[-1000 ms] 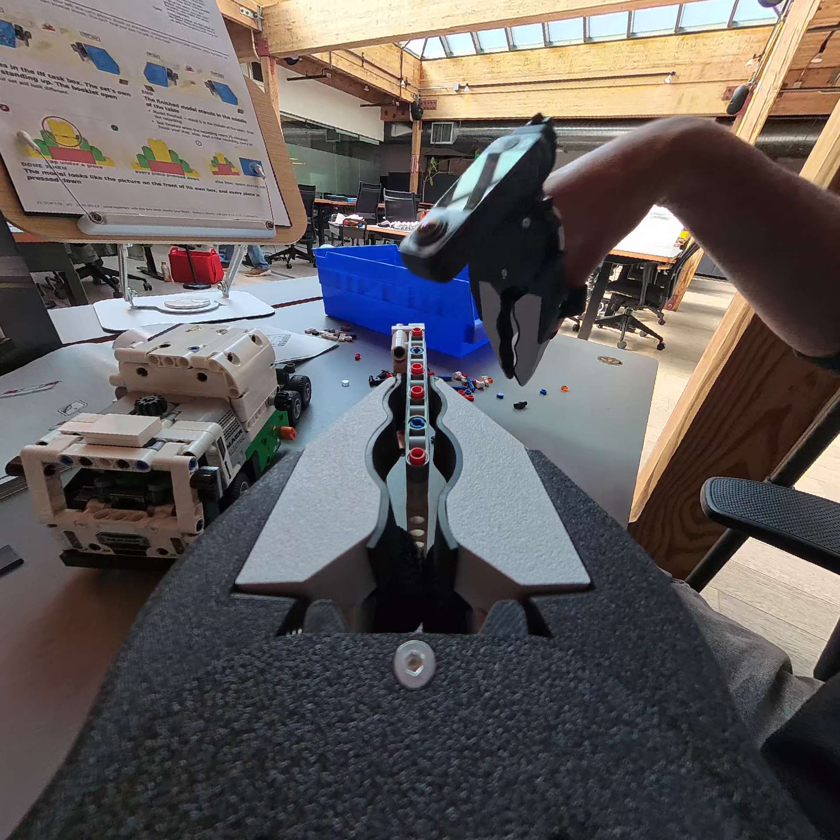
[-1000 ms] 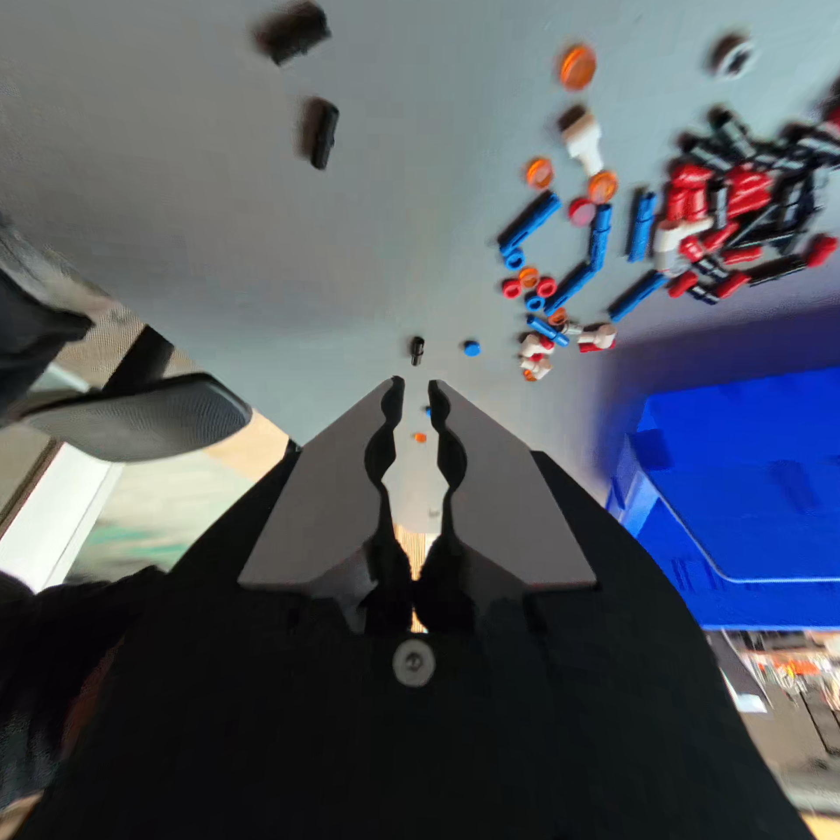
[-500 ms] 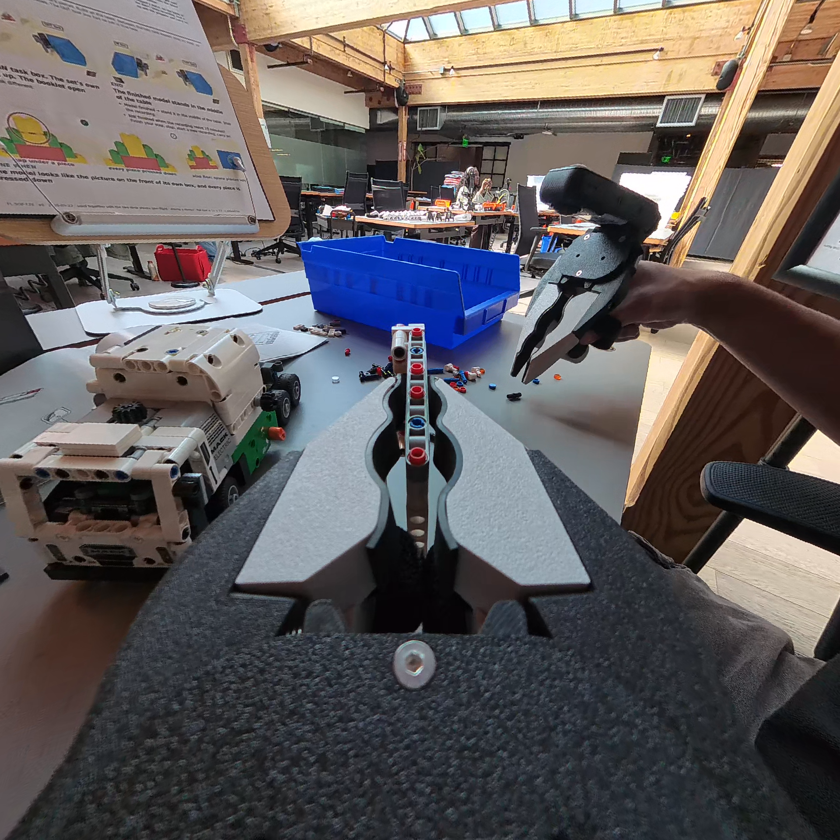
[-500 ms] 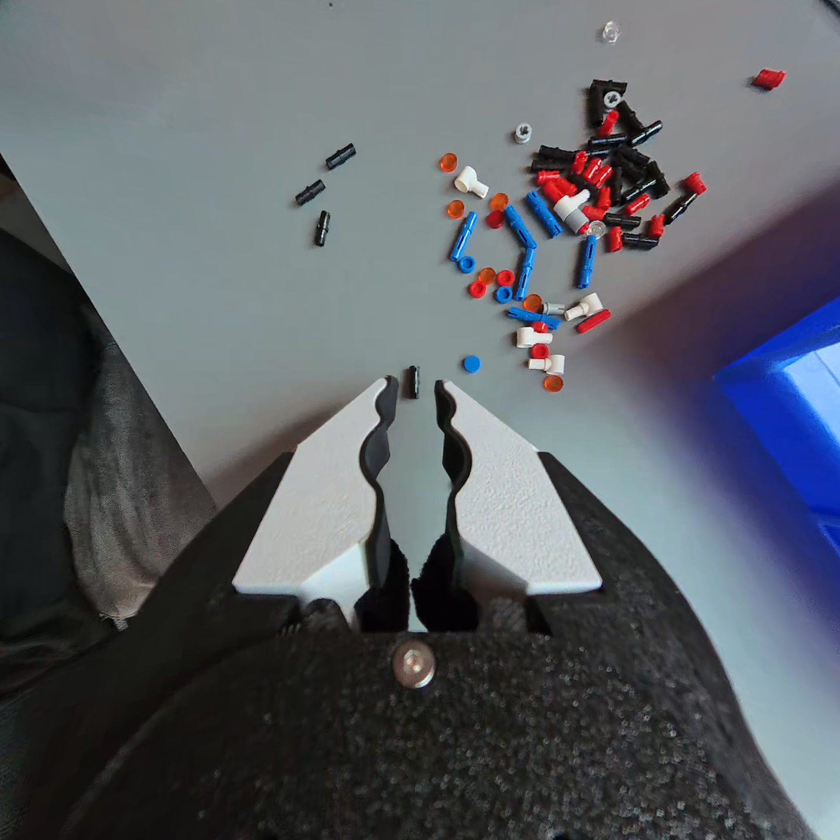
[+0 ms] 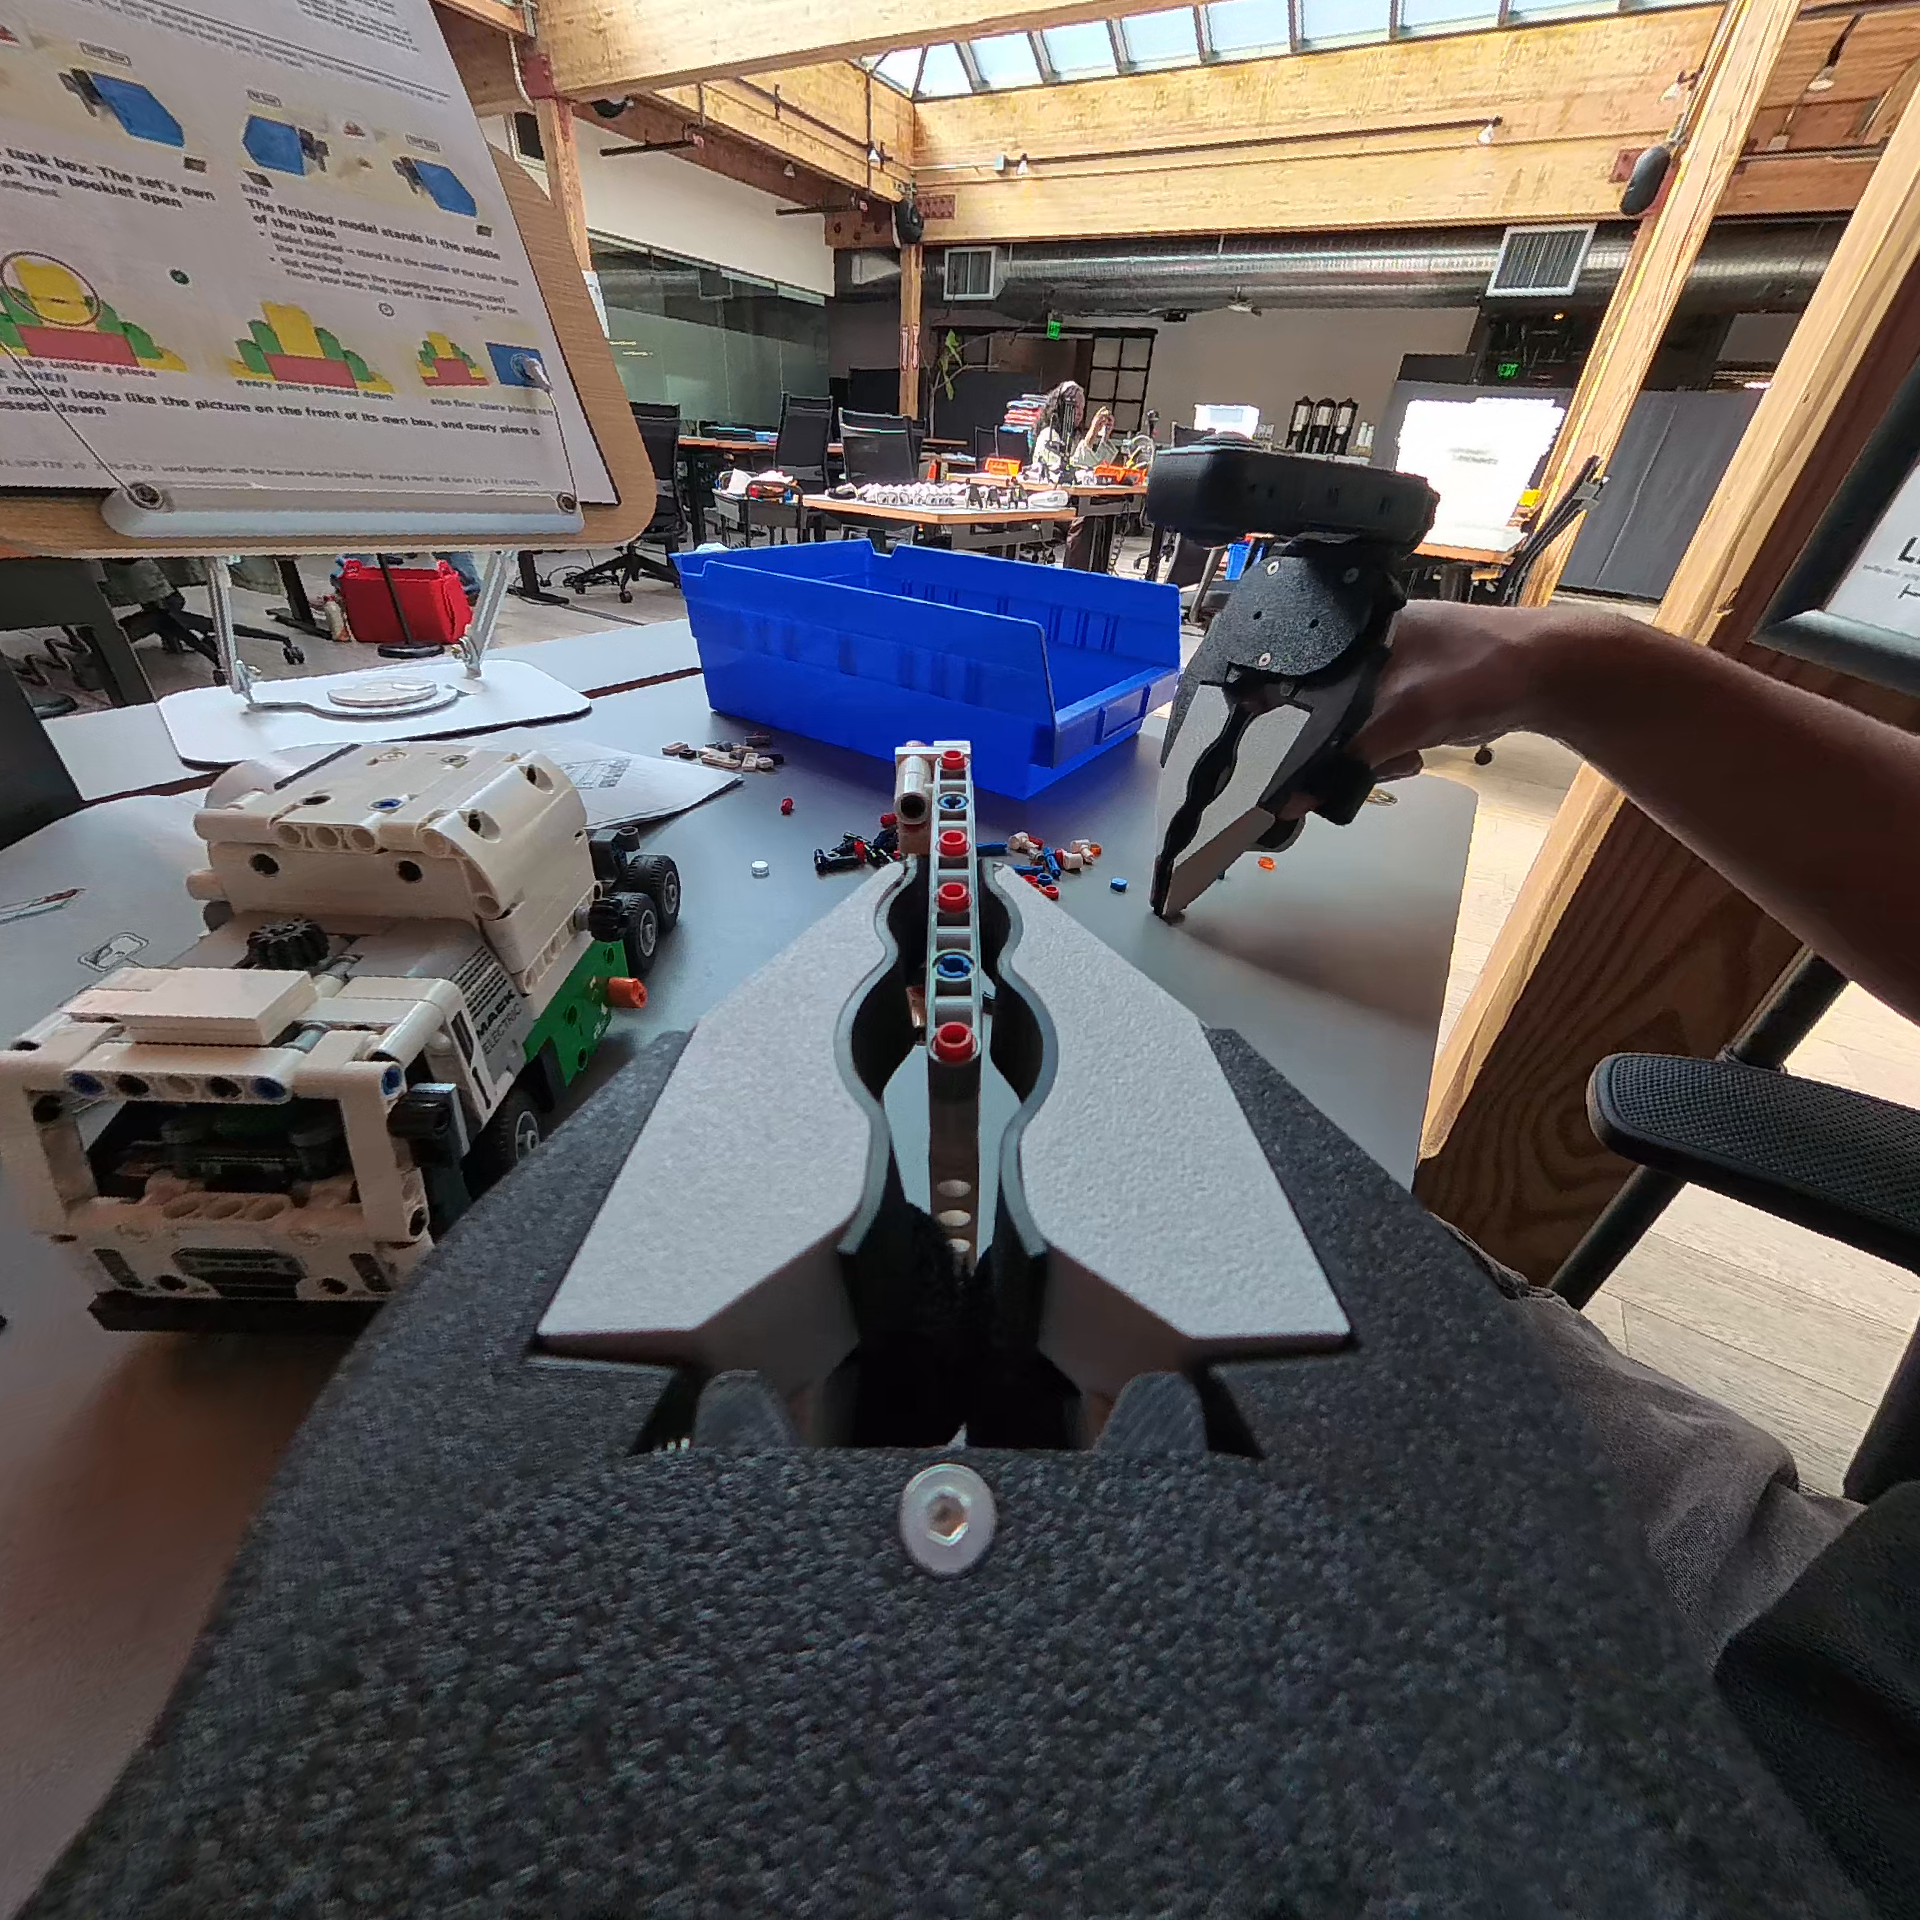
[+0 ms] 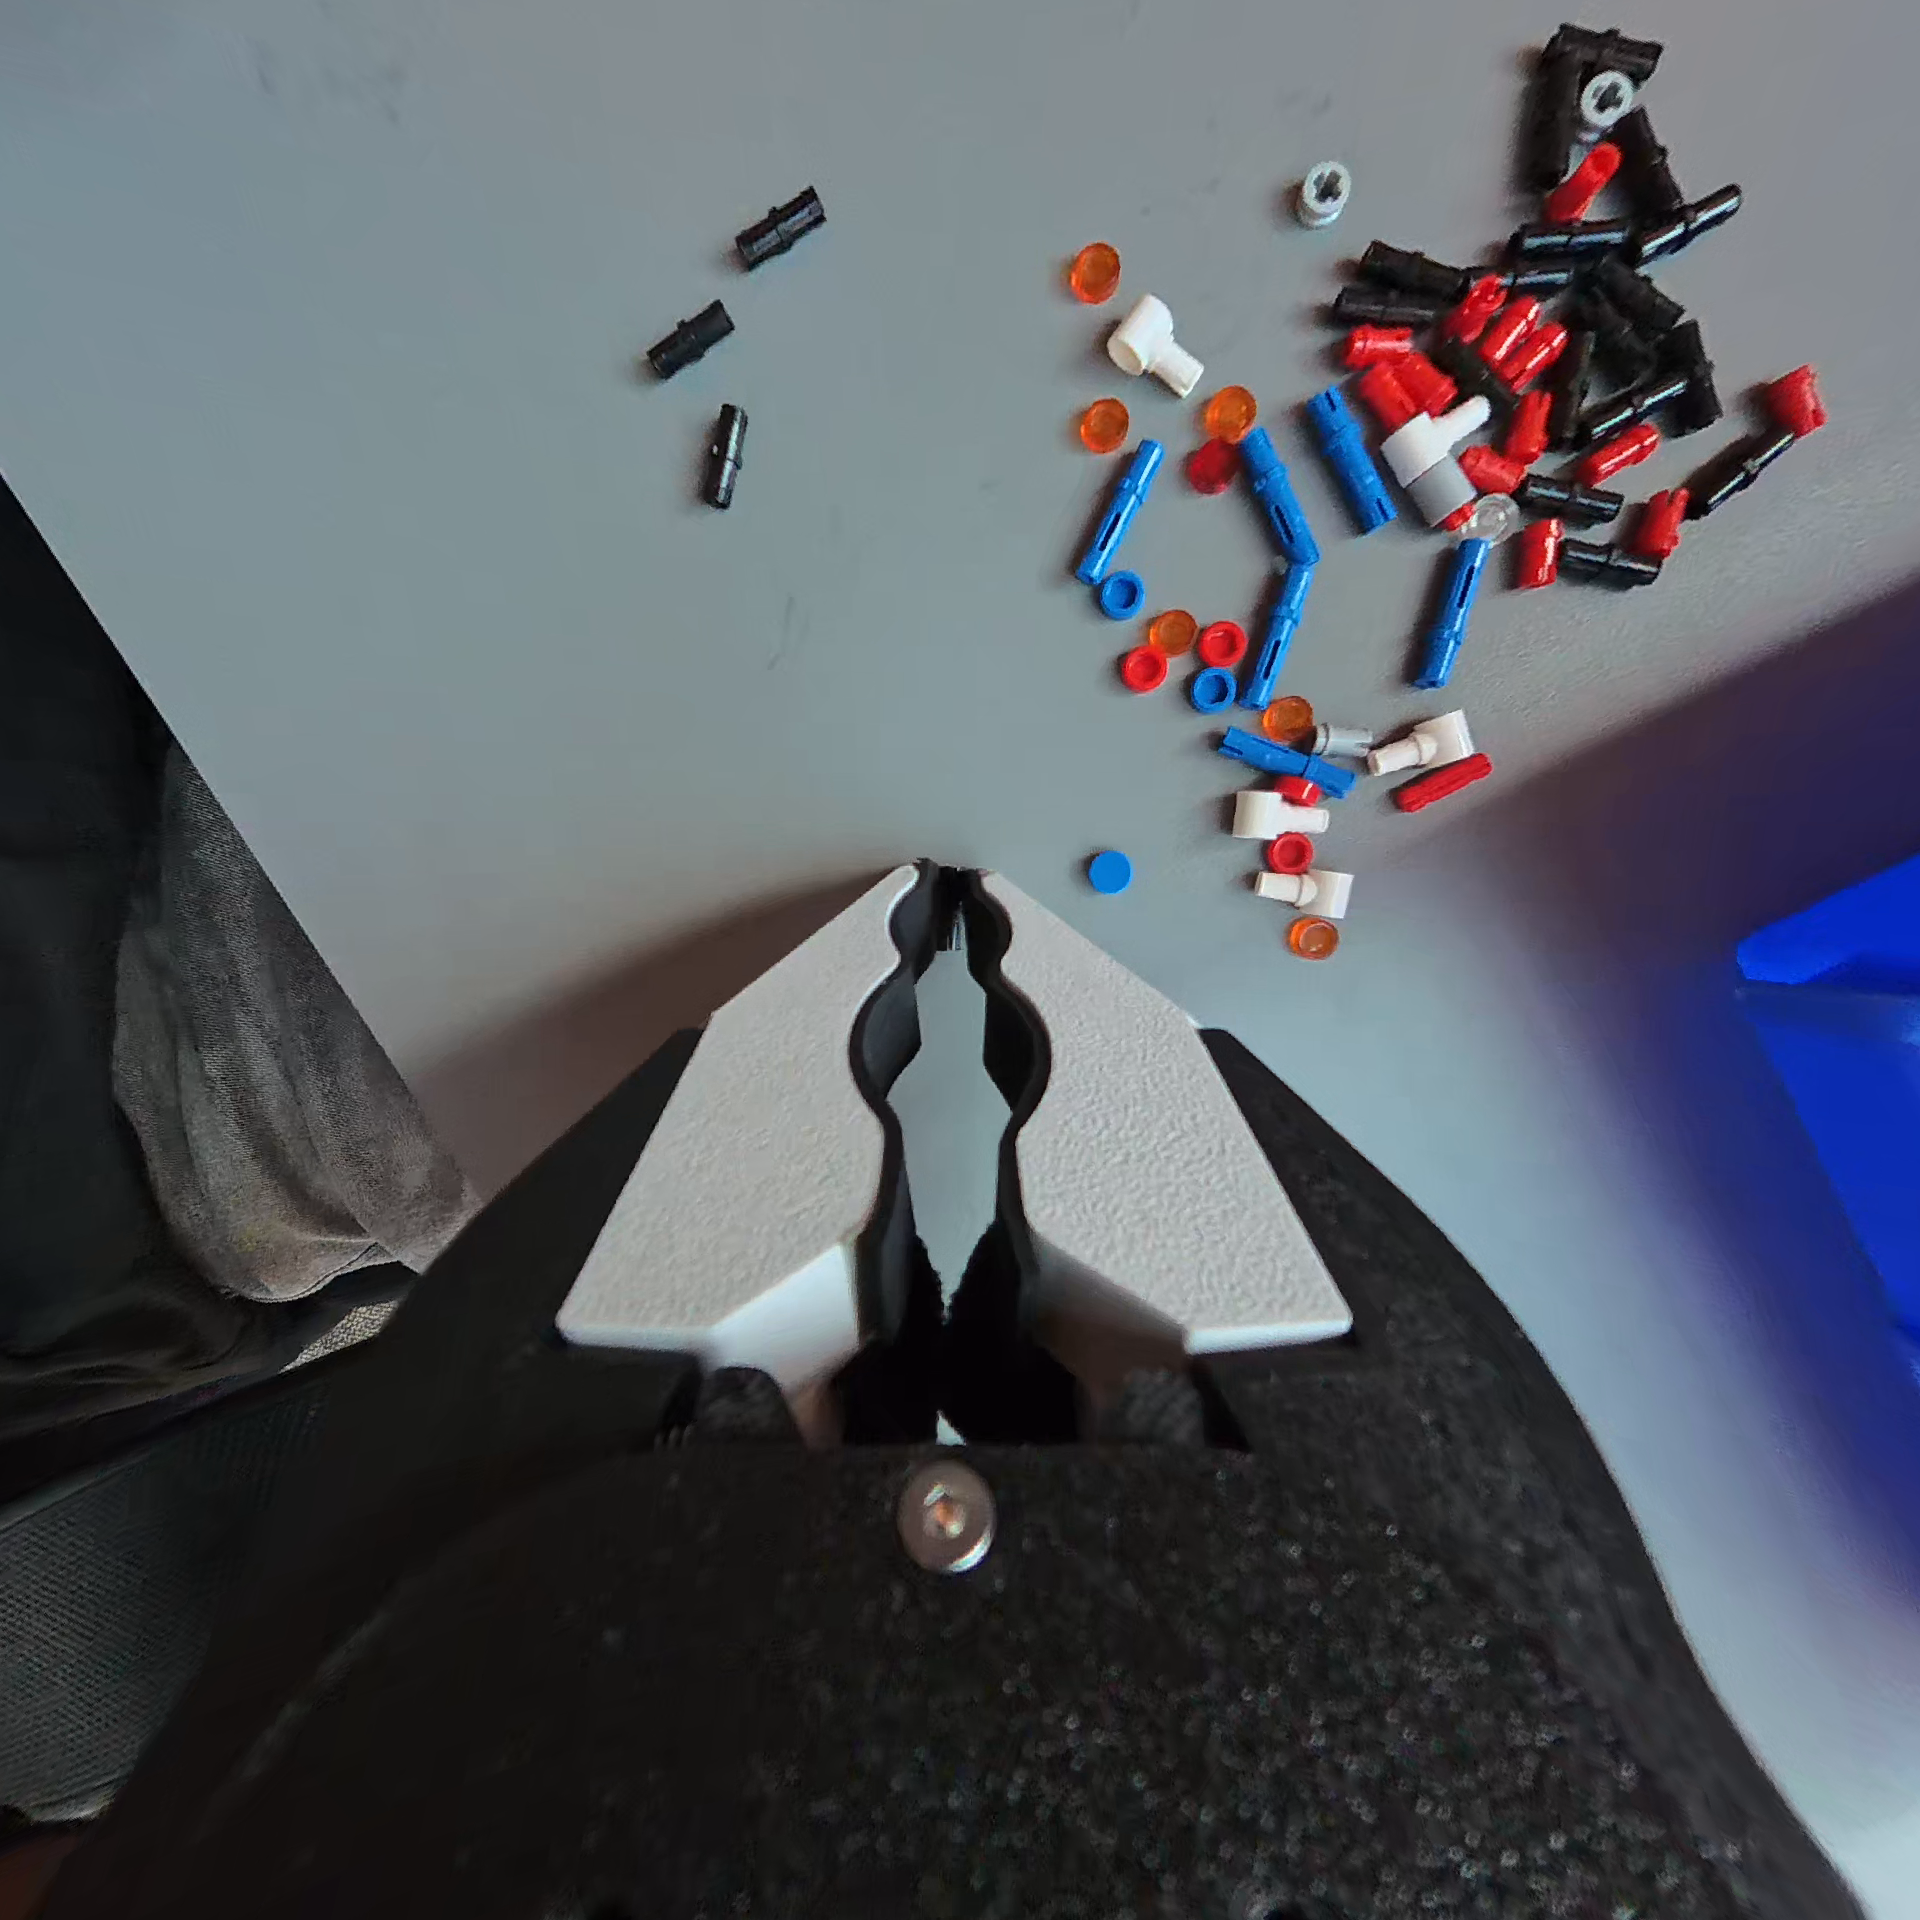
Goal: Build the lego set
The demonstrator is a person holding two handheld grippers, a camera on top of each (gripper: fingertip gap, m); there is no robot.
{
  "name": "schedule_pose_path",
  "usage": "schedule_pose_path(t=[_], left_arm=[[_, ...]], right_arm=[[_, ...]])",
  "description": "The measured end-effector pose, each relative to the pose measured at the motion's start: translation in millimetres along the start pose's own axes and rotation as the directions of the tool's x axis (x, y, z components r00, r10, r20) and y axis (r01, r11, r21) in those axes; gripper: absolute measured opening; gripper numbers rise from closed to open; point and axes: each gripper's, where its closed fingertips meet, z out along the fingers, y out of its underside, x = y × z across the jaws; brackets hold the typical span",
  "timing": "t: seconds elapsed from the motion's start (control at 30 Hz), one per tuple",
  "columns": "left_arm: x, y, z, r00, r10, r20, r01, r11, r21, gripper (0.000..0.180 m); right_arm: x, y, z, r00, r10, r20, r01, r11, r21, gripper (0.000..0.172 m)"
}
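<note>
- My left tongs (image 5: 951, 914) are clamped on a long grey beam (image 5: 953, 935) with holes along it; both pads press its sides. Red and blue pins sit in its holes and a tan connector (image 5: 912, 795) is fixed at its far end, which sticks out past my fingertips above the grey table (image 5: 1299, 997).
- My right tongs (image 6: 948, 883) point down with their tips at the tabletop, pinched narrow on a small black pin (image 6: 948, 914), near the table's near edge.
- Just beside those tips lies a blue round stud (image 6: 1109, 871); farther out spreads a scatter of small pins and studs (image 6: 1455, 436) in red, blue, black, white and orange.
- Three black pins (image 6: 717, 343) lie apart from that scatter.
- A blue bin (image 5: 925, 655) stands behind the scatter.
- A white and green toy truck (image 5: 312, 997) stands to my left, below an instruction sheet on a stand (image 5: 260, 291).
</note>
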Motion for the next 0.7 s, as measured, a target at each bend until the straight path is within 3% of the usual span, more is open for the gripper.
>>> schedule_pose_path(t=[0.03, 0.13, 0.23, 0.3, 0.4, 0.5, 0.63, 0.7], left_arm=[[0.0, -0.2, -0.1, 1.000, 0.000, 0.000, 0.000, 1.000, 0.001, 0.006], [0.0, -0.4, -0.4, 1.000, -0.001, -0.001, 0.001, 1.000, 0.004, 0.006], [0.3, -0.8, -0.8, 1.000, 0.001, -0.002, -0.001, 1.000, 0.006, 0.006], [0.8, -0.5, -0.5, 1.000, 0.003, -0.004, -0.003, 1.000, 0.004, 0.006], [1.8, -0.2, -0.3, 1.000, 0.005, -0.009, -0.005, 1.000, 0.002, 0.006], [1.8, 0.0, -0.2, 1.000, 0.006, -0.009, -0.006, 1.000, 0.001, 0.006], [1.6, 0.6, 1.5, 1.000, 0.002, -0.005, -0.002, 1.000, -0.004, 0.006], [1.3, 1.3, 2.9, 1.000, 0.002, -0.002, -0.002, 1.000, -0.010, 0.006]], right_arm=[[-0.5, 0.4, -0.2, 1.000, 0.000, -0.006, 0.000, 1.000, 0.002, 0.003], [-7.8, -4.0, -6.5, 0.999, 0.037, -0.018, -0.035, 0.995, 0.097, 0.003], [-8.1, -7.2, -24.4, 0.981, 0.153, -0.121, -0.107, 0.940, 0.325, 0.003], [-8.4, -1.8, -44.8, 0.945, 0.250, -0.209, -0.108, 0.846, 0.521, 0.003], [-18.1, 19.8, -87.0, 0.874, 0.384, -0.297, 0.004, 0.606, 0.796, 0.003], [-32.1, 68.2, -106.2, 0.795, 0.491, -0.356, 0.098, 0.474, 0.875, 0.003], [-22.9, 130.3, -125.6, 0.641, 0.640, -0.423, 0.193, 0.400, 0.896, 0.003], [-19.5, 146.3, -119.5, 0.642, 0.644, -0.416, 0.183, 0.398, 0.899, 0.003]])
